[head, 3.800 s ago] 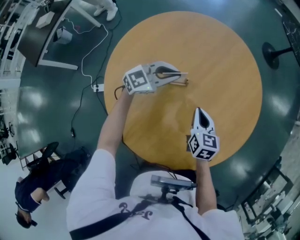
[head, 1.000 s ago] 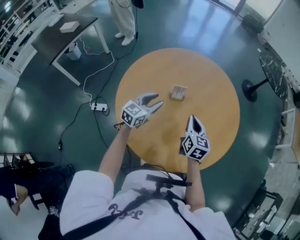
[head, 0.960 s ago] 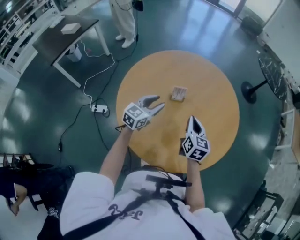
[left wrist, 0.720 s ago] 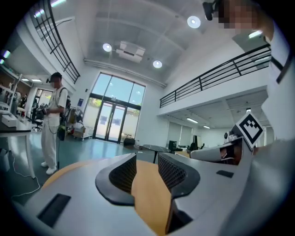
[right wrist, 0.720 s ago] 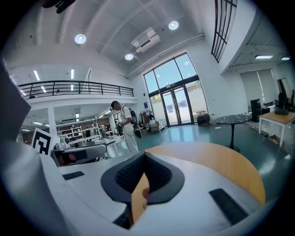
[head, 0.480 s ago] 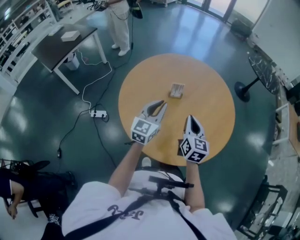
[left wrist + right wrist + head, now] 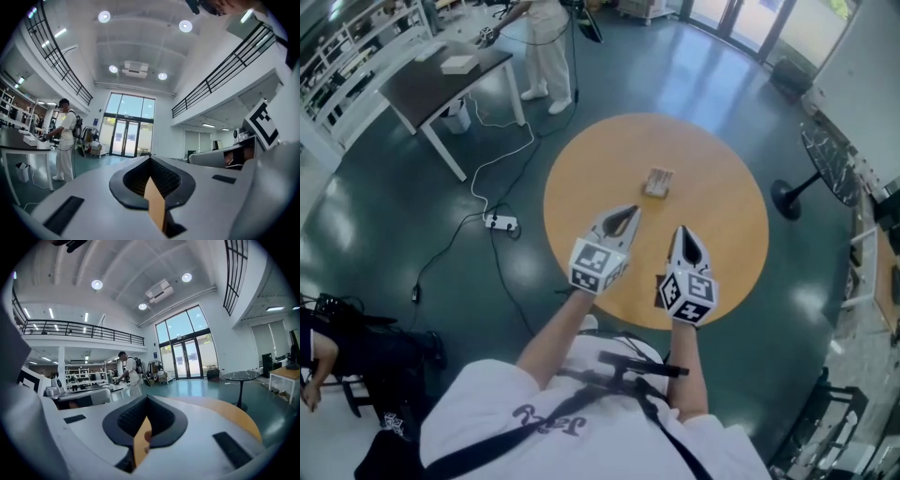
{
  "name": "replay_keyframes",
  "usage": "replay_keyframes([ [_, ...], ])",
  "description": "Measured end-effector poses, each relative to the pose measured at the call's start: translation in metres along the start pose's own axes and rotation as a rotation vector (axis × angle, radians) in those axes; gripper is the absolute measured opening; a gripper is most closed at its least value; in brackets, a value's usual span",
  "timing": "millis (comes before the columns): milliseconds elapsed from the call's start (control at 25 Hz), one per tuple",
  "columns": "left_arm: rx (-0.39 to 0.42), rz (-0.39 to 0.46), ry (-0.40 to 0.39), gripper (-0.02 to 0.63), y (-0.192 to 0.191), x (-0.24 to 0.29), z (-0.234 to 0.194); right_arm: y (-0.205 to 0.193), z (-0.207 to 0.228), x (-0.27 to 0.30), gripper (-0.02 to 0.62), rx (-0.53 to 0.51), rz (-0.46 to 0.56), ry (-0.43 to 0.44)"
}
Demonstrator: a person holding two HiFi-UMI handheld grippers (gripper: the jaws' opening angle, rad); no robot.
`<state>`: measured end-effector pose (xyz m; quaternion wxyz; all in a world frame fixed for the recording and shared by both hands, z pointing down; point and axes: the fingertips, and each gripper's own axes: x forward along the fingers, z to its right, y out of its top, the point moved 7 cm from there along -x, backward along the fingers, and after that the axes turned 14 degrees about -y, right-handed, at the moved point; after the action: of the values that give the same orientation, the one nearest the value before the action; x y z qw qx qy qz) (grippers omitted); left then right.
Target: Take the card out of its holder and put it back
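Observation:
The card holder (image 7: pixel 657 182), a small wooden block with a pale card in it, stands alone on the round wooden table (image 7: pixel 722 216), past its middle. My left gripper (image 7: pixel 631 210) hangs above the table's near half, well short of the holder. Its jaws have just been closing and now meet with nothing between them. My right gripper (image 7: pixel 682 230) is beside it, also shut and empty. Both gripper views look level across the hall, with the left gripper (image 7: pixel 150 158) and the right gripper (image 7: pixel 146 397) showing jaws pressed together. The holder is hidden in both.
A person in white (image 7: pixel 546 37) stands beyond the table beside a dark desk (image 7: pixel 455 75). A power strip (image 7: pixel 502 222) with a white cable lies on the floor to the left. A black stand base (image 7: pixel 787 197) sits to the right. Another person (image 7: pixel 319 347) sits far left.
The left gripper's jaws went from wide open to shut. That gripper swung right and up, ending next to the right gripper. The holder stays put on the table.

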<state>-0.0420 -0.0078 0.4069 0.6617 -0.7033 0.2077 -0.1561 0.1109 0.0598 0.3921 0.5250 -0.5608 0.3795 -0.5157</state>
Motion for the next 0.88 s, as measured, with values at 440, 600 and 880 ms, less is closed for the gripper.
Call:
replay_keyframes([
  [440,0.015,-0.017,0.015,0.012,-0.001,0.013,0.06,0.006,0.025,-0.027,0.018,-0.027,0.013,0.035],
  [600,0.008,-0.012,0.035,0.012,-0.002,0.013,0.08,0.011,0.035,-0.041,0.018,-0.059,0.027,0.074],
  [880,0.02,-0.002,0.126,0.012,-0.004,-0.003,0.102,0.004,0.041,-0.051,0.018,-0.067,0.018,0.146],
])
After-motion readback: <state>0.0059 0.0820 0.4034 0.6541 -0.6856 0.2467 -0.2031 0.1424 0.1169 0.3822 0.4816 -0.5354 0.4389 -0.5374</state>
